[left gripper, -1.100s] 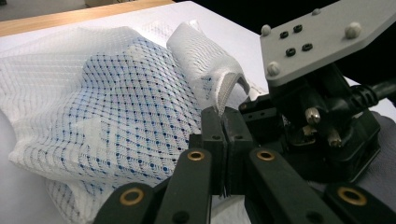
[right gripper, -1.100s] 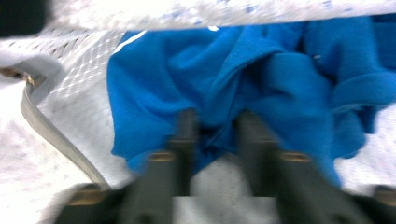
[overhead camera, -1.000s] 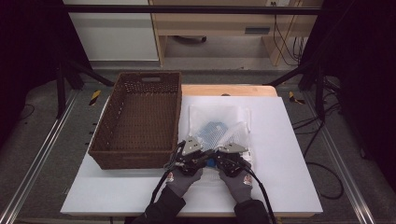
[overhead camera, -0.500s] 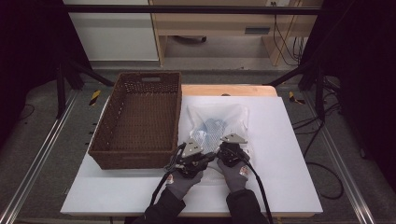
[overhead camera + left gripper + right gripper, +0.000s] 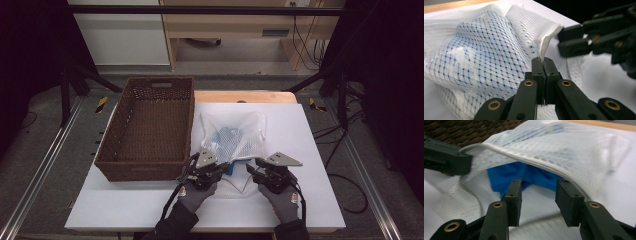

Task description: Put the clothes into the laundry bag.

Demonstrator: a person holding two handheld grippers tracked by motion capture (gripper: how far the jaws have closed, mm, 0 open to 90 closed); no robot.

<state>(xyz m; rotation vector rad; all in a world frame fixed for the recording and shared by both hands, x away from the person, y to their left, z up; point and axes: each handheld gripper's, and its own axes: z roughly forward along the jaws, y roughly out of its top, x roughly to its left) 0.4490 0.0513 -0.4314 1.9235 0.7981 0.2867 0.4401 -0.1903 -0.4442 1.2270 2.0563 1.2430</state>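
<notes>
Mesh bag [image 5: 486, 50] lies limp ahead of your left gripper [image 5: 543, 65], which pinches its hem. Your right gripper [image 5: 537, 195] stands spread before the opening. Soft, light fabric; grip the stiffer seam, not the blue cloth [image 5: 524, 175] inside.

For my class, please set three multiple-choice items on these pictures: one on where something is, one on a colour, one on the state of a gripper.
1. Where does the wicker basket stand relative to the mesh bag?
A. to its left
B. to its right
C. on top of it

2. What colour is the cloth inside the bag?
A. red
B. blue
C. green

3. How are the left gripper's jaws?
A. wide open
B. shut on the bag's edge
C. shut on the basket

Key: 1 A, the high view shows the basket left of the bag. 2 B, blue shows under the lifted mesh. 3 B, the jaws pinch the white hem.
</notes>
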